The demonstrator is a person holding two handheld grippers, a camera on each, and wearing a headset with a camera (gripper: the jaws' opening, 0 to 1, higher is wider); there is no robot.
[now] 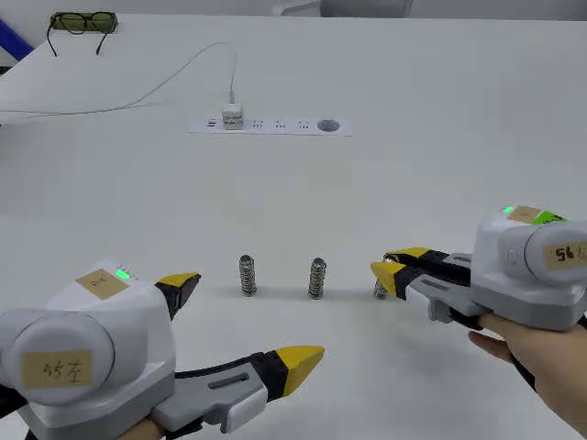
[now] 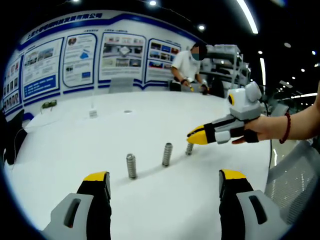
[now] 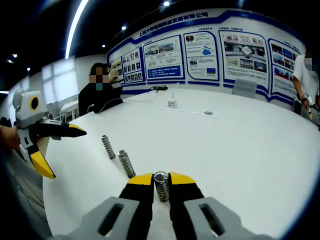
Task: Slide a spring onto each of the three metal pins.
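Note:
Three coil springs stand upright in a row on the white table [image 1: 293,202]: the left spring [image 1: 248,275], the middle spring [image 1: 317,278] and the right spring [image 1: 381,290]. In the right gripper view my right gripper [image 3: 161,179] has its yellow-tipped jaws closed against both sides of the right spring [image 3: 161,186]; the head view shows that gripper [image 1: 390,268] coming in from the right. My left gripper [image 1: 240,319] is held open near the table's front left, short of the left spring [image 2: 131,165], with nothing between its fingers [image 2: 97,179].
A white power strip [image 1: 271,126] with a plugged charger and cable lies across the middle of the table. Dark glasses [image 1: 83,20] rest at the far left corner. People stand beyond the table's far edges, and a mesh chair [image 2: 295,185] is at its side.

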